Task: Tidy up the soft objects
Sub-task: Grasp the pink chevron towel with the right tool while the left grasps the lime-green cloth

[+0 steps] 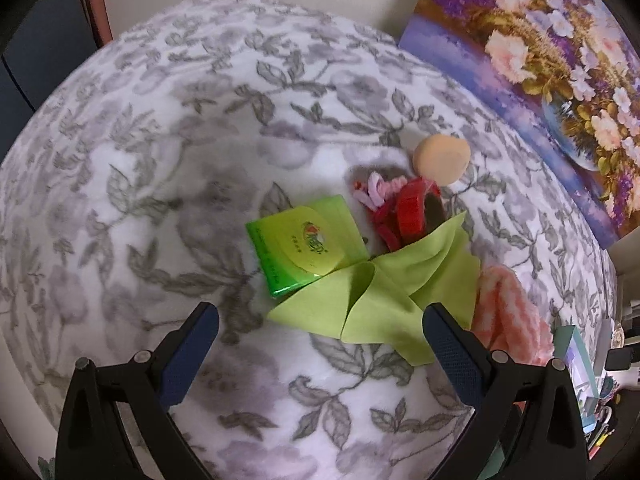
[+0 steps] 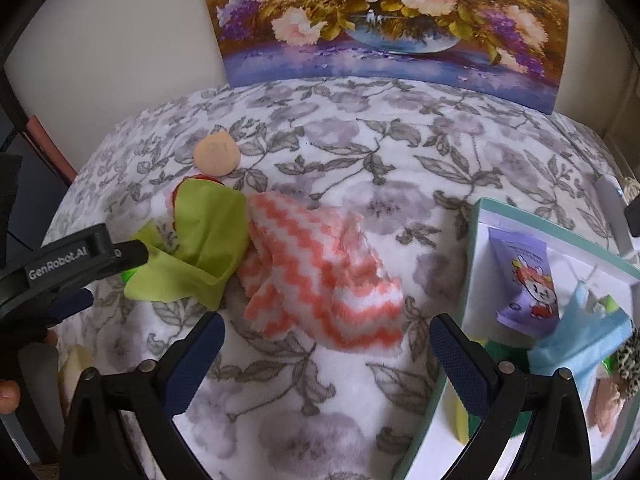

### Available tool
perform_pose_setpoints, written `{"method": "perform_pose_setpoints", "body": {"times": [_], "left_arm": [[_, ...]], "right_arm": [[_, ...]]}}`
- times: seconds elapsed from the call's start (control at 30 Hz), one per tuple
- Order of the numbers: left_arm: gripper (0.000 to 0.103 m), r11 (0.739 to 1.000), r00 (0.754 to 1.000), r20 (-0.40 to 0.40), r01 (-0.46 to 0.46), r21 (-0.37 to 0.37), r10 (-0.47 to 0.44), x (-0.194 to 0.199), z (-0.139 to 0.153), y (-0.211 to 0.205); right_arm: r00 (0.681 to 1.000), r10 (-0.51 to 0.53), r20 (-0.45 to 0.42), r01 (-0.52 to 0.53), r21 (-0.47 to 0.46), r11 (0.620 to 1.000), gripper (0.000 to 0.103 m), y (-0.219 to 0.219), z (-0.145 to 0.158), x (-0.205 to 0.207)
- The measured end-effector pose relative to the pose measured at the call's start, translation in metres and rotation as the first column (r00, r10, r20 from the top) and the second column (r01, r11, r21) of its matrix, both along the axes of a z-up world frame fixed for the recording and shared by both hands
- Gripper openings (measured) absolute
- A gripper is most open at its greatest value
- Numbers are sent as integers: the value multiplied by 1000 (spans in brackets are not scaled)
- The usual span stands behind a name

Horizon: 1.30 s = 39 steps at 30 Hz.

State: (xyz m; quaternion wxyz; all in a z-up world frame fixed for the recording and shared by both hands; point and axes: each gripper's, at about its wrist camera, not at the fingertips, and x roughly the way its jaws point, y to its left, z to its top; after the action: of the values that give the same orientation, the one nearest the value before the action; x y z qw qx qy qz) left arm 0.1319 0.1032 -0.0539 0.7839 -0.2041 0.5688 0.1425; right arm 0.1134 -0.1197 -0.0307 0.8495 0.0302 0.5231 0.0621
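My left hand-held gripper (image 1: 320,320) hovered with its jaws wide apart and empty above a blanket (image 1: 160,160) printed with grey leaves. Just ahead of its fingertips lay a green cloth (image 1: 372,292), one corner overlapping a green packet (image 1: 304,248). Beyond the cloth sat a red roll (image 1: 412,206) touching a pink fuzzy piece (image 1: 374,192), and behind them a peach-coloured round pad (image 1: 442,160). A towel (image 1: 504,312) with orange zigzags lay crumpled just right of the cloth.

My right hand-held gripper (image 2: 326,344) was likewise spread open, holding nothing, with the towel directly between and ahead of its fingers. To its right stood an open box (image 2: 476,240) with a teal rim, holding a purple packet (image 2: 524,276) with a cartoon figure, a blue cloth (image 2: 576,340) and a leopard-print item (image 2: 630,360). A flower painting (image 2: 384,20) leaned against the wall behind the blanket. The left gripper's black body showed at the left edge of the right view, beside the green cloth.
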Motion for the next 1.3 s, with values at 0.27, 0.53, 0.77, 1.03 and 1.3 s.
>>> {"method": "perform_pose_setpoints", "body": {"times": [0.27, 0.53, 0.77, 1.03, 1.3], "left_arm": [[102, 998, 1000, -13, 22, -57, -23, 15, -18, -7], [86, 998, 999, -30, 44, -53, -46, 19, -28, -15], [53, 996, 995, -34, 94, -11, -94, 14, -25, -21], [18, 991, 992, -13, 128, -49, -129, 16, -25, -26], [9, 984, 988, 33, 154, -88, -152, 16, -15, -37]], "right_arm": [[1000, -9, -30, 9, 5, 1000, 103, -3, -18, 13], [999, 4, -37, -4, -3, 1000, 95, 2, -28, 19], [999, 30, -41, -31, -9, 999, 66, 7, -28, 19], [996, 71, -59, -71, 4, 997, 27, 14, -30, 17], [996, 68, -48, -68, 13, 998, 15, 13, -25, 15]]}}
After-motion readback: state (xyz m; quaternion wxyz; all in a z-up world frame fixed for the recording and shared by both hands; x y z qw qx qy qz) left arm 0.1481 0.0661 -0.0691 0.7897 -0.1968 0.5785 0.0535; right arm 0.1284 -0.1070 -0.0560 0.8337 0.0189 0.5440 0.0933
